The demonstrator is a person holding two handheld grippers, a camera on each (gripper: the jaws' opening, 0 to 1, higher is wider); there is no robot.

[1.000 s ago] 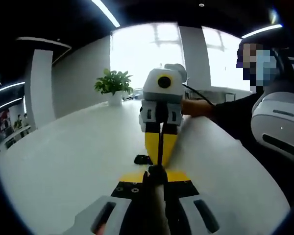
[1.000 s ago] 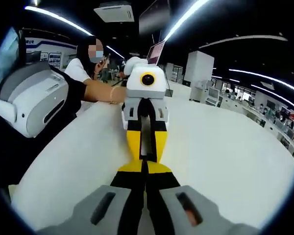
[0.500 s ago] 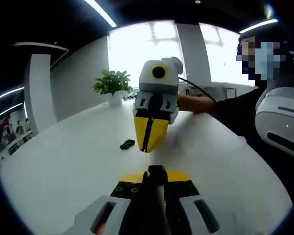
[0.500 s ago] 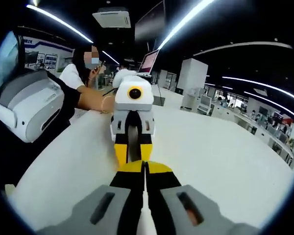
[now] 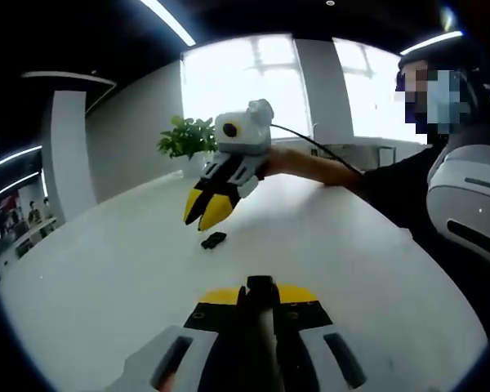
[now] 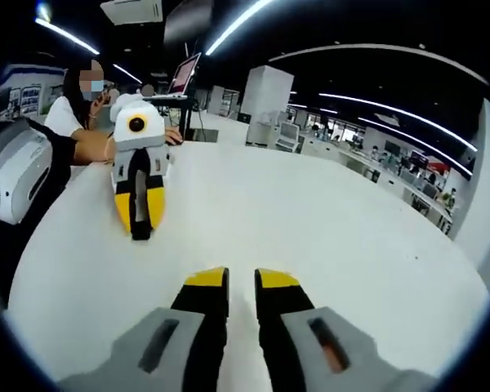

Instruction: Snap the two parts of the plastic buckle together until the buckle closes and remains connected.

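Two grippers over one white table. Left gripper: jaws pressed together on a black buckle part, nearest the camera. Right gripper: jaws slightly apart, holding nothing. Second buckle piece lies on the table beyond, just below the right gripper's tips.

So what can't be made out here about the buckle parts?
- Left gripper view: the black piece on the table is too small to tell whether it is one buckle half or both joined.
- Left gripper view: the black bit in the left gripper is mostly covered by its shut jaws.
- Right gripper view: that bit is too small and dark to identify.
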